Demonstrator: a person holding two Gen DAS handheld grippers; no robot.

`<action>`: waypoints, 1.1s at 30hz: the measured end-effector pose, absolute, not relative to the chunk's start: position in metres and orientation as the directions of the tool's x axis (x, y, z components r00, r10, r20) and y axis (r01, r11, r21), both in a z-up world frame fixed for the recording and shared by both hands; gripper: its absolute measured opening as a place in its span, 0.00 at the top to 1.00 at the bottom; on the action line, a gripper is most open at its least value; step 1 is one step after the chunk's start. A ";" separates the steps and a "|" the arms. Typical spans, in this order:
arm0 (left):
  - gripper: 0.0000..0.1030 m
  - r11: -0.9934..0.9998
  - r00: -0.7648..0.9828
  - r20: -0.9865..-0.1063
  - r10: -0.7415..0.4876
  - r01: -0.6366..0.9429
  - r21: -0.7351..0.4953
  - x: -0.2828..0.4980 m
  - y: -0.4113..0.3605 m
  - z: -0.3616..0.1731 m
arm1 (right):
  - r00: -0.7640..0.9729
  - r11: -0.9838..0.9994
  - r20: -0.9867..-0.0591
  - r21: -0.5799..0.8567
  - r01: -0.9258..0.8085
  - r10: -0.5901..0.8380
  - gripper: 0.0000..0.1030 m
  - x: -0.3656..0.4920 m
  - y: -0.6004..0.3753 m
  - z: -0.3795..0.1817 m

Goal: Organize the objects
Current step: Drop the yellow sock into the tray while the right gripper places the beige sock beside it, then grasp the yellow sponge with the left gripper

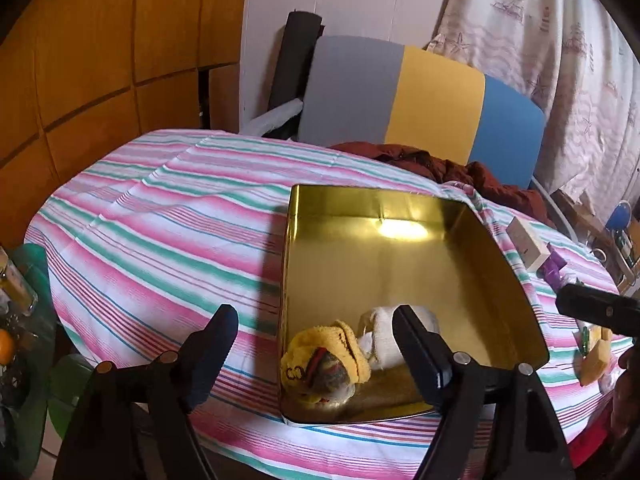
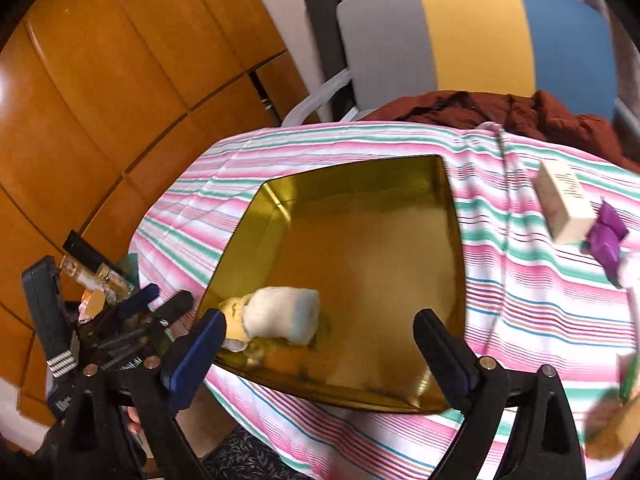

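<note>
A shiny gold tin (image 1: 352, 236) (image 2: 360, 184) lies open on the striped tablecloth. In its near corner rest a rolled yellow cloth (image 1: 320, 360) (image 2: 232, 312) and a rolled white cloth (image 1: 380, 340) (image 2: 284, 316). My left gripper (image 1: 316, 340) is open above the tin's near left corner, the rolls showing between its fingers. My right gripper (image 2: 320, 344) is open over the tin's near edge, holding nothing. A cream box (image 1: 526, 244) (image 2: 564, 208) and a purple item (image 1: 554, 268) (image 2: 606, 240) lie to the tin's right.
A chair (image 1: 400, 96) with grey, yellow and blue panels stands behind the table, with a dark red garment (image 1: 440, 164) on it. Small yellowish items (image 1: 596, 352) sit at the table's right edge. Wooden cabinets (image 1: 100, 60) stand to the left. Small bottles (image 2: 100, 276) stand left of the table.
</note>
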State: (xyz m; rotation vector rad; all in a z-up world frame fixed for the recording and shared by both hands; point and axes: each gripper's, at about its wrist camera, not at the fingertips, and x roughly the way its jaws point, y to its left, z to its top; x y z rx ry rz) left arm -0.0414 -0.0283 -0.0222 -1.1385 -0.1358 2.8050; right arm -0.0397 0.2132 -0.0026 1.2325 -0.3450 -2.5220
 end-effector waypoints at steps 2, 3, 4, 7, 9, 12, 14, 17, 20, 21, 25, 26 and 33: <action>0.17 -0.987 -0.726 -0.670 0.155 -0.085 -0.137 -0.040 -0.027 -0.017 | -0.592 -0.924 -0.716 0.350 0.153 -0.370 0.04 -0.034 0.222 -0.002; 0.15 -0.986 -0.731 -0.663 0.163 -0.094 -0.139 -0.039 -0.027 -0.014 | -0.597 -0.924 -0.713 0.356 0.143 -0.367 0.04 -0.032 0.227 -0.002; 0.15 -0.984 -0.731 -0.659 0.175 -0.106 -0.144 -0.038 -0.025 -0.011 | -0.602 -0.924 -0.711 0.359 0.133 -0.364 0.03 -0.030 0.233 -0.002; 0.13 -0.981 -0.738 -0.647 0.191 -0.113 -0.161 -0.037 -0.024 -0.005 | -0.621 -0.928 -0.707 0.360 0.094 -0.337 0.03 -0.024 0.249 -0.001; 0.09 -0.976 -0.740 -0.638 0.214 -0.130 -0.177 -0.036 -0.021 -0.001 | -0.639 -0.930 -0.700 0.362 0.068 -0.319 0.02 -0.019 0.262 0.001; 0.09 -0.968 -0.743 -0.623 0.246 -0.160 -0.192 -0.032 -0.016 0.005 | -0.658 -0.930 -0.693 0.366 0.030 -0.294 0.01 -0.012 0.281 0.002; 0.09 -0.968 -0.750 -0.613 0.249 -0.168 -0.188 -0.030 -0.013 0.009 | -0.669 -0.932 -0.692 0.363 0.001 -0.270 0.01 -0.006 0.295 0.002; 0.10 -0.966 -0.750 -0.609 0.259 -0.188 -0.180 -0.029 -0.007 0.012 | -0.684 -0.932 -0.693 0.359 -0.052 -0.229 0.01 0.003 0.320 0.002; 0.14 -0.964 -0.761 -0.592 0.265 -0.200 -0.174 -0.027 0.000 0.017 | -0.705 -0.929 -0.688 0.352 -0.114 -0.174 0.01 0.014 0.349 0.006; 0.14 -0.962 -0.759 -0.591 0.272 -0.209 -0.174 -0.027 0.003 0.019 | -0.712 -0.928 -0.684 0.349 -0.131 -0.157 0.01 0.018 0.357 0.008; 0.14 -0.944 -0.741 -0.586 0.328 -0.269 -0.190 -0.026 0.019 0.021 | -0.737 -0.917 -0.672 0.335 -0.218 -0.070 0.00 0.036 0.397 0.016; 0.14 -0.941 -0.736 -0.586 0.339 -0.276 -0.198 -0.025 0.021 0.021 | -0.740 -0.912 -0.671 0.330 -0.243 -0.046 0.00 0.041 0.407 0.018; 0.21 -0.918 -0.674 -0.623 0.397 -0.306 -0.254 -0.030 0.038 0.010 | -0.749 -0.835 -0.655 0.356 -0.420 0.097 0.00 0.081 0.480 0.025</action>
